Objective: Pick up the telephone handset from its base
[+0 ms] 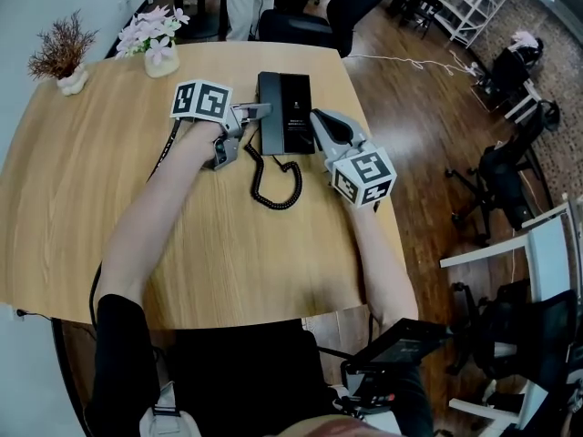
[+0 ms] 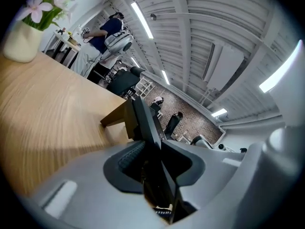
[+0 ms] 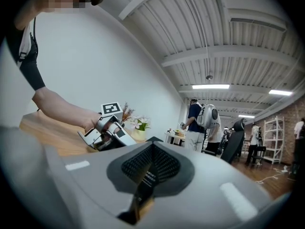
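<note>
A black telephone (image 1: 291, 107) lies on the wooden table (image 1: 109, 198), its handset (image 1: 268, 107) along the left side and a coiled cord (image 1: 273, 185) trailing toward me. My left gripper (image 1: 259, 111) reaches in from the left. In the left gripper view the handset (image 2: 143, 123) is a black slab running between the jaws, pads pressed on both its faces, with the cord (image 2: 163, 213) below. My right gripper (image 1: 316, 116) is shut, its tip against the base's right edge. The right gripper view shows its ribbed pads (image 3: 162, 163) meeting, and the left gripper (image 3: 107, 133) beyond them.
A white vase of pink flowers (image 1: 157, 42) and a small pot of dried stems (image 1: 62, 60) stand at the table's far left. Office chairs (image 1: 496, 176) and shelving stand on the floor to the right. People (image 3: 195, 123) stand in the background.
</note>
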Demonstrator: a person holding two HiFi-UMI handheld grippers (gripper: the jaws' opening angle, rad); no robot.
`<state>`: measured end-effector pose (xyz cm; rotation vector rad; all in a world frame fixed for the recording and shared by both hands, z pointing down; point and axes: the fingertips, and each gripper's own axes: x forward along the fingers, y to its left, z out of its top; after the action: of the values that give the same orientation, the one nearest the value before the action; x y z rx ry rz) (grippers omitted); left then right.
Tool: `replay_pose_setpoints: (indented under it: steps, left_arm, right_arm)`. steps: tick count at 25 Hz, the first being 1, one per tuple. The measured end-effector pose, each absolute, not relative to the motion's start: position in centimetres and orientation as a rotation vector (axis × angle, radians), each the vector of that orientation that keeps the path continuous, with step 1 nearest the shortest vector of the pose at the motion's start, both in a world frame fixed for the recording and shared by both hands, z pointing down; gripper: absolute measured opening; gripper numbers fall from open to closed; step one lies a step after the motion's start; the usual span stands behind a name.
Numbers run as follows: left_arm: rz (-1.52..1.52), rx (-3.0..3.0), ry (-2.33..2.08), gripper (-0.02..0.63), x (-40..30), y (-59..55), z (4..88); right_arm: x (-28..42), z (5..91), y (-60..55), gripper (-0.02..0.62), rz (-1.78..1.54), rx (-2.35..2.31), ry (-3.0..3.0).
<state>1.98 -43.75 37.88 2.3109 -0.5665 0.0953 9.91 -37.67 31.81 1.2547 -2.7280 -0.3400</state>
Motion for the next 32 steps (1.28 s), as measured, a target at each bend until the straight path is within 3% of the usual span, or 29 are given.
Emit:
replay_pose_setpoints:
  steps: [13,18,32]
  left_arm:
    - [0.081,2.314,-0.569,0.12,2.2,-43.8,37.8]
    - [-0.127,2.301,-0.492,0.083,2.3,-42.9,36.1]
    - [-0.52,2.355,-0.198,0.08,0.7,-32.8,25.5]
  right_arm:
    - [9.5,32.0,-37.5,0.003,-0.309,1.24,-2.745]
    - [9.8,31.7,-37.1,0.003,-0.295,1.249,-2.763]
    - [10.2,29.9,-35.0,0.003,-0.236,1.311,-2.859]
